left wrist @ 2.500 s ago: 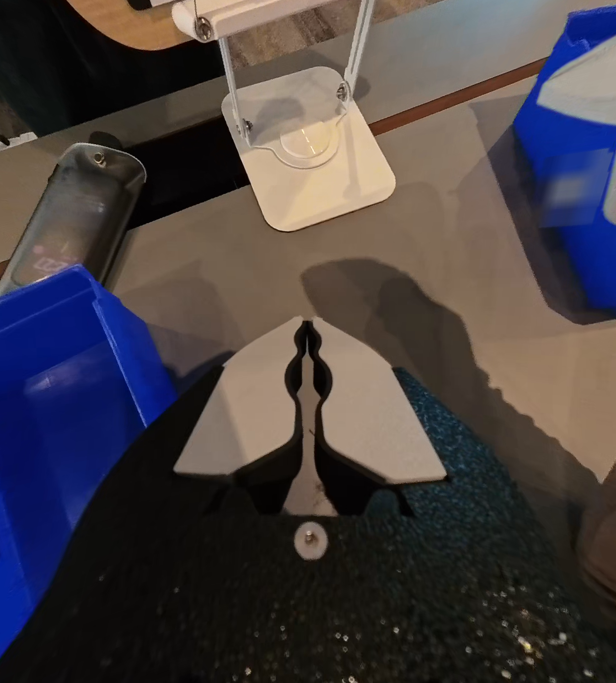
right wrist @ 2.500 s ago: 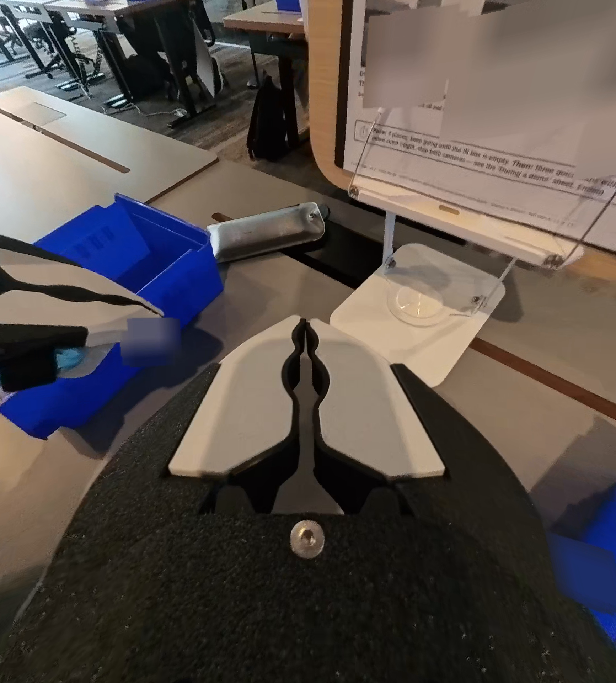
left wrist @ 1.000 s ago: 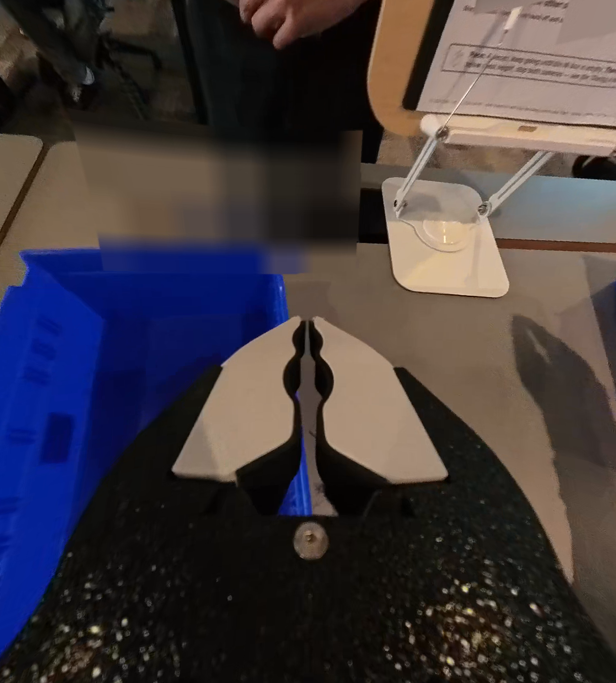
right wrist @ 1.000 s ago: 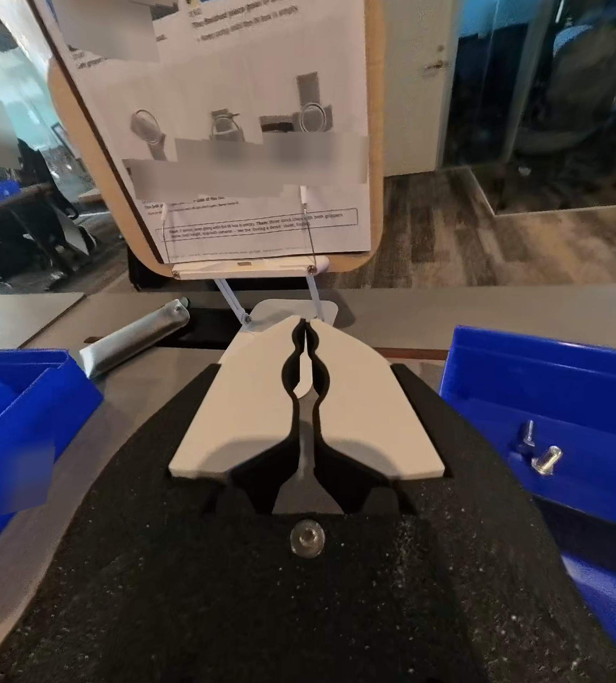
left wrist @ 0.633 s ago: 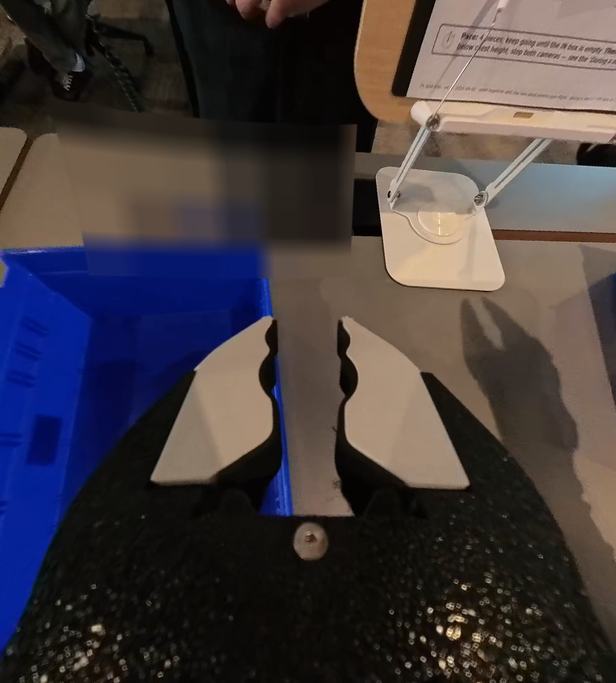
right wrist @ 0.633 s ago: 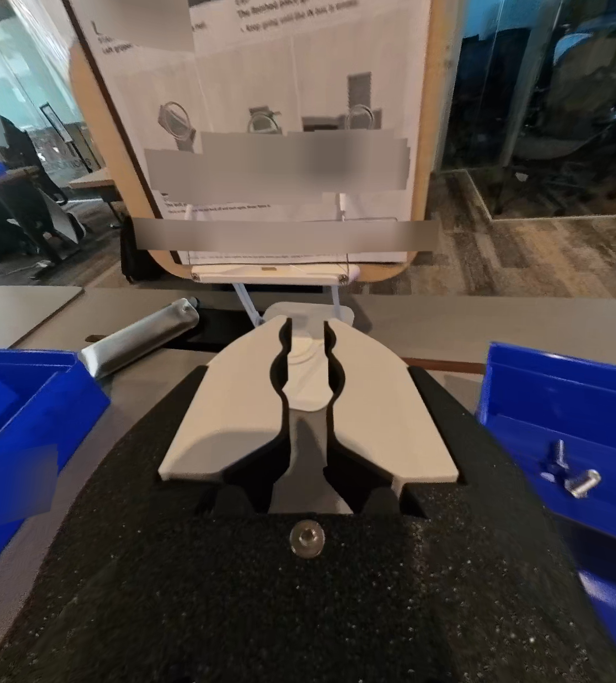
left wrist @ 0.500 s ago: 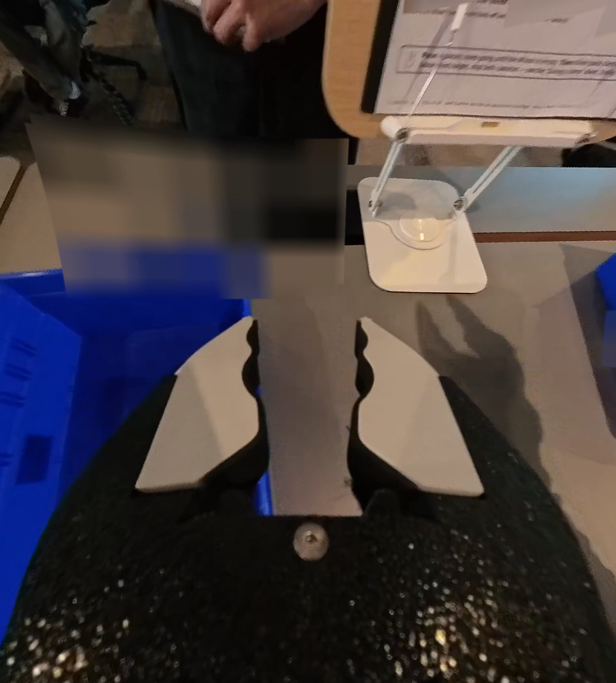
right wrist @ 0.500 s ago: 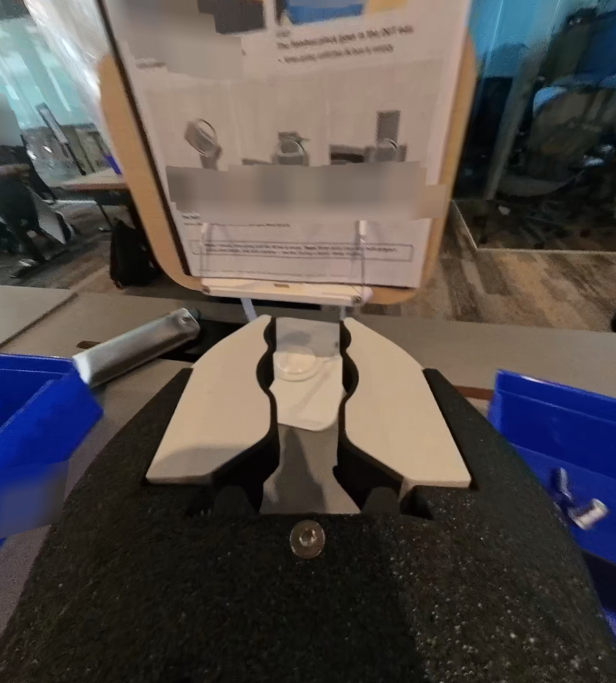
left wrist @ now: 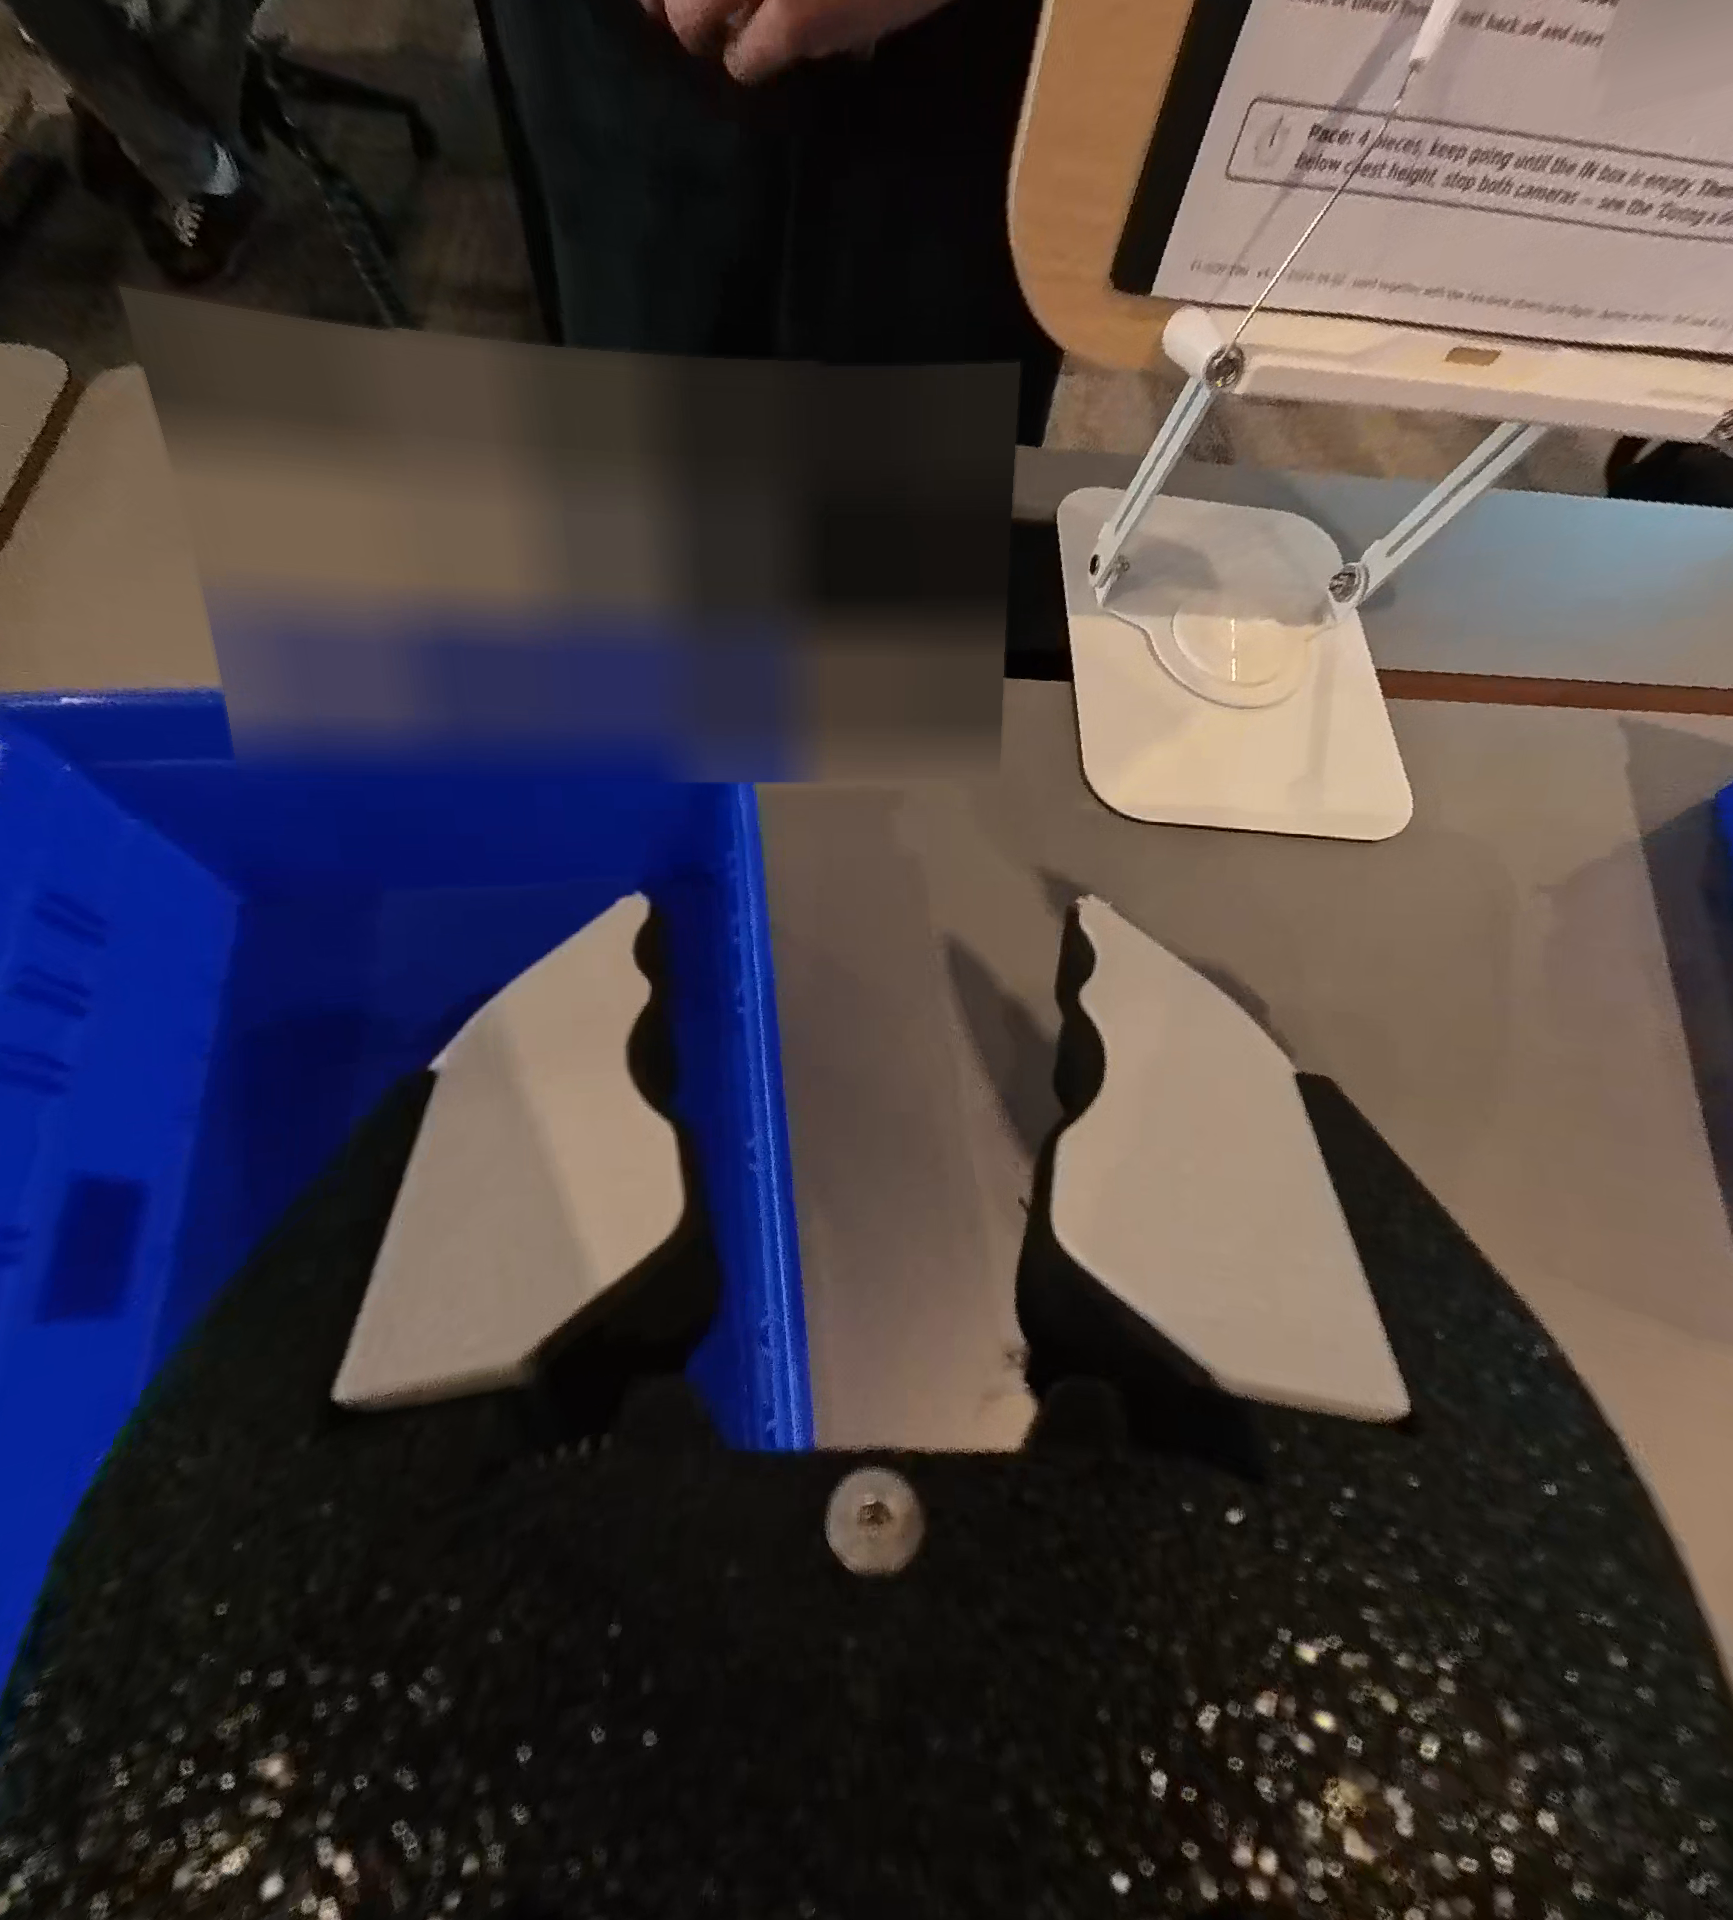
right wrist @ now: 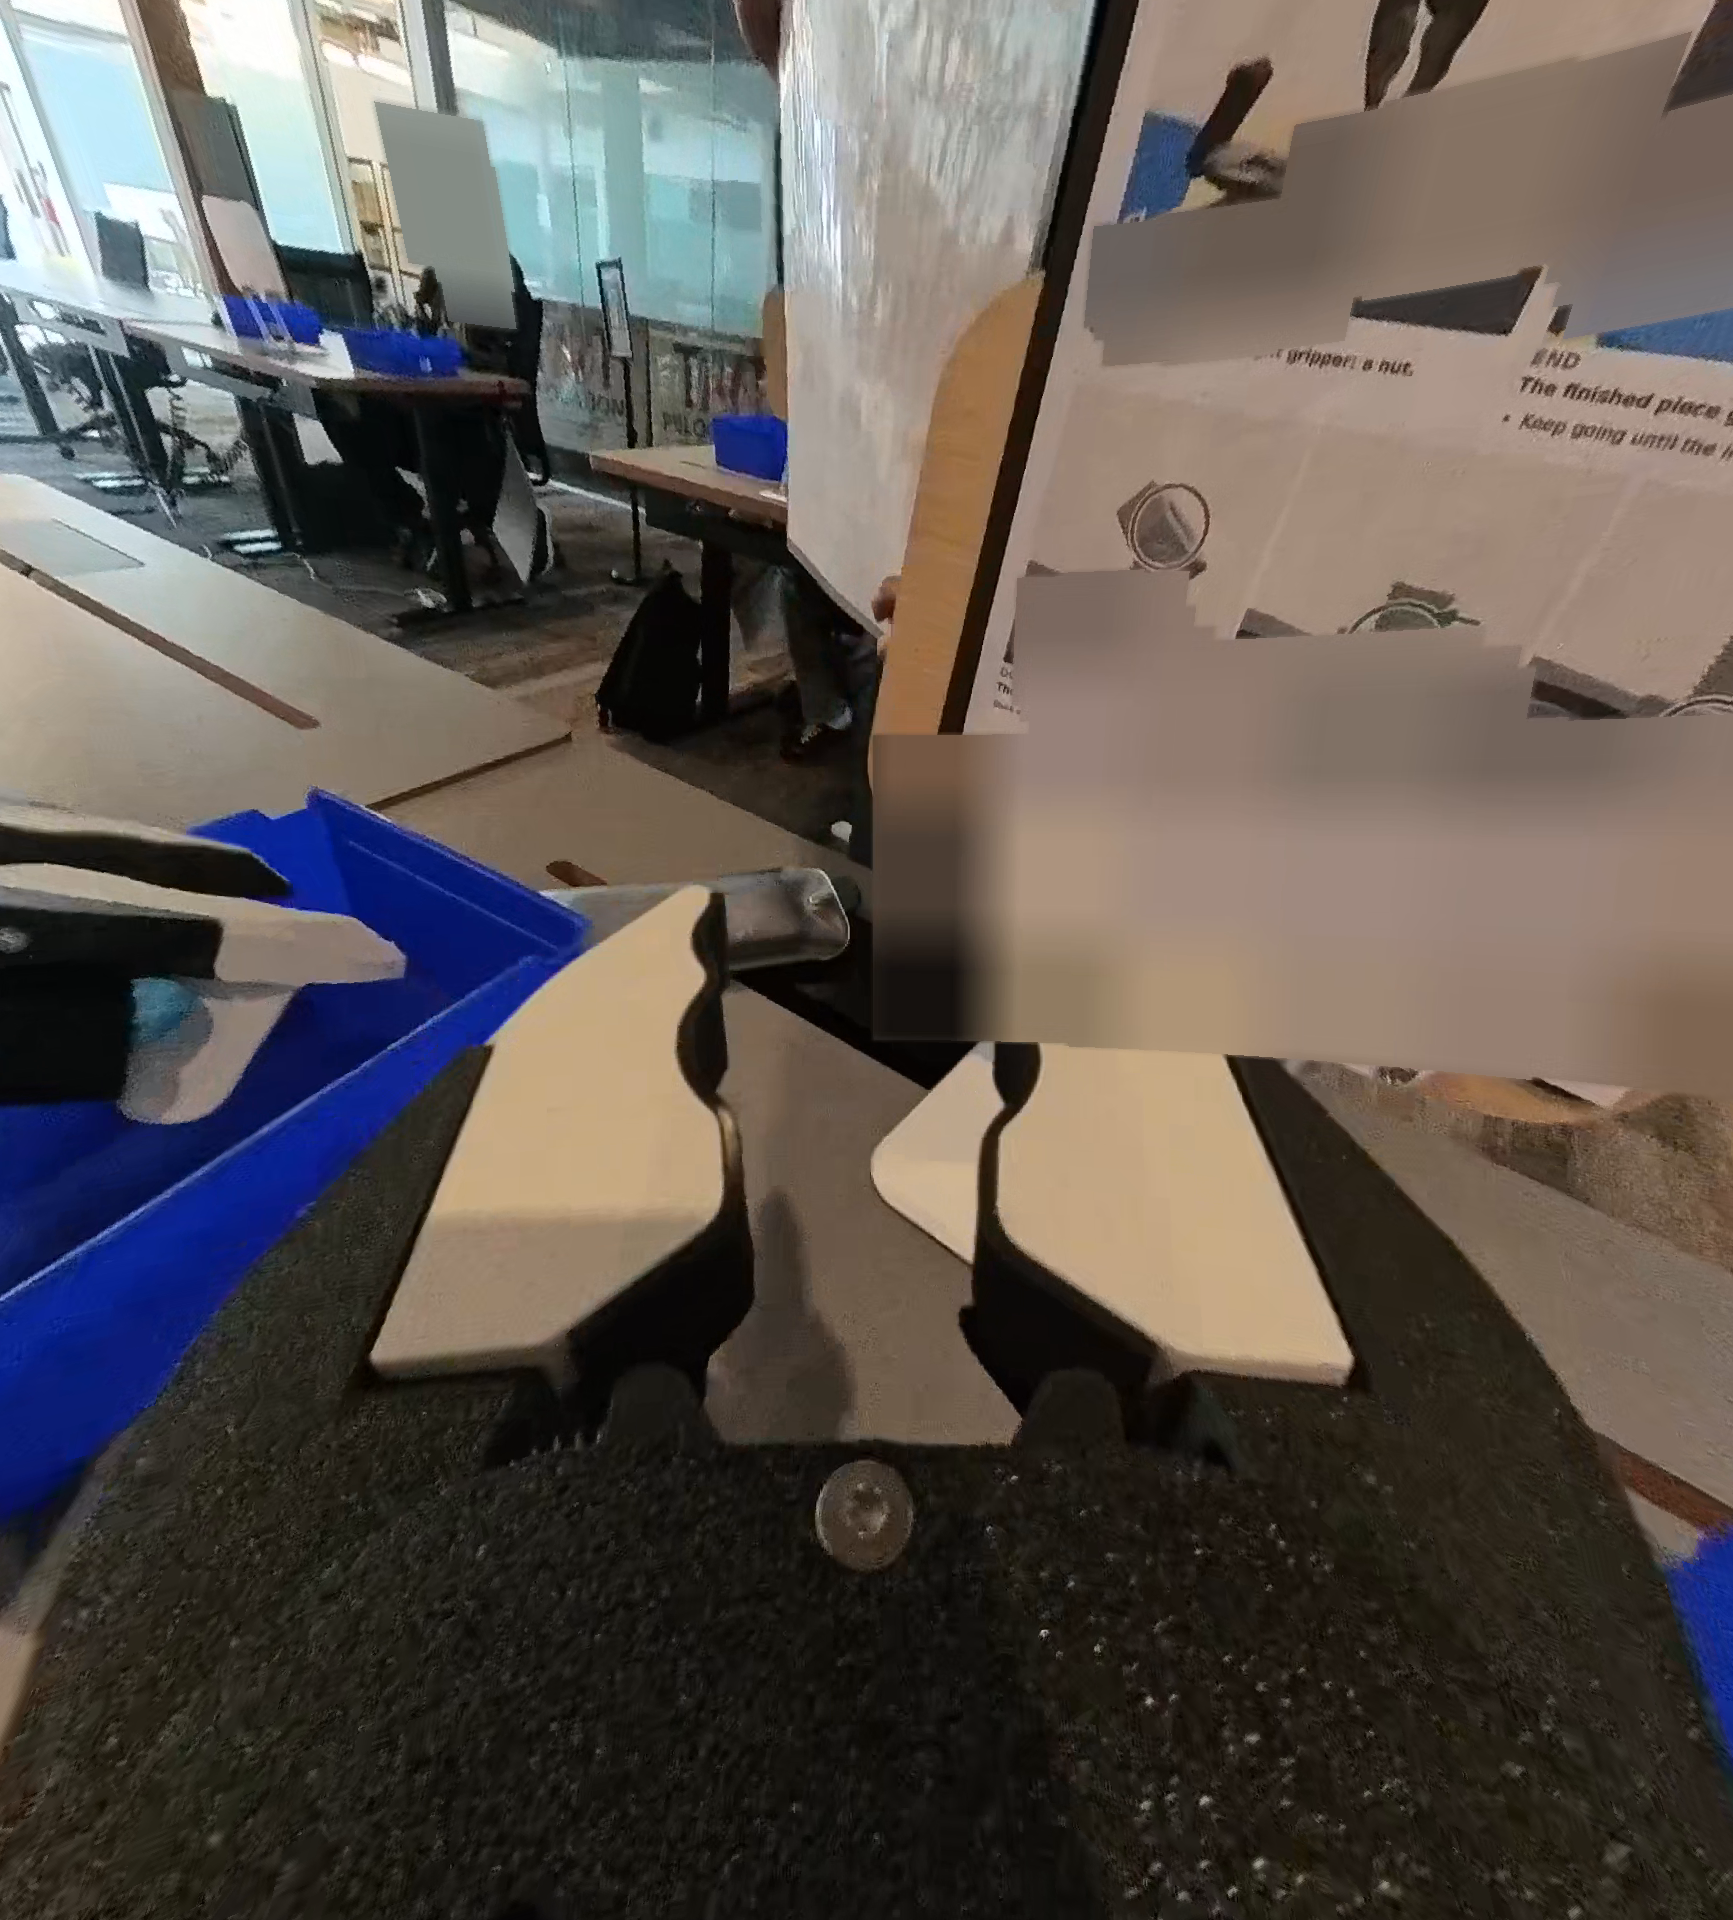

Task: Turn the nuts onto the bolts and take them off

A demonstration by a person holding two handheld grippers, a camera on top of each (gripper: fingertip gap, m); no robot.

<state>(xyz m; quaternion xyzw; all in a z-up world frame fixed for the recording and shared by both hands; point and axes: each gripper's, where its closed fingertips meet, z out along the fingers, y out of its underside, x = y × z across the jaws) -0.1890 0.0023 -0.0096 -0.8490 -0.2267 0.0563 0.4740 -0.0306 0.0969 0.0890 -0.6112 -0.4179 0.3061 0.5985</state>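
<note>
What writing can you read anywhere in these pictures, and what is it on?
Printed sheet on the white stand: several lines of print, which I do not quote.
Lettering on the far glass wall: too blurred to read.
Blue bin: no writing shows; part is masked.

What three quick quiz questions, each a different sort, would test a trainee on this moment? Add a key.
1. True or false: the left gripper is shut on a nut.
2. The left gripper hovers by which bin: A) the blue bin on its left, B) a red tray, C) a cardboard box?
3. Fill in: the right gripper is ____.

Key: 1 false, it is open and empty; 2 A; 3 open.
</note>
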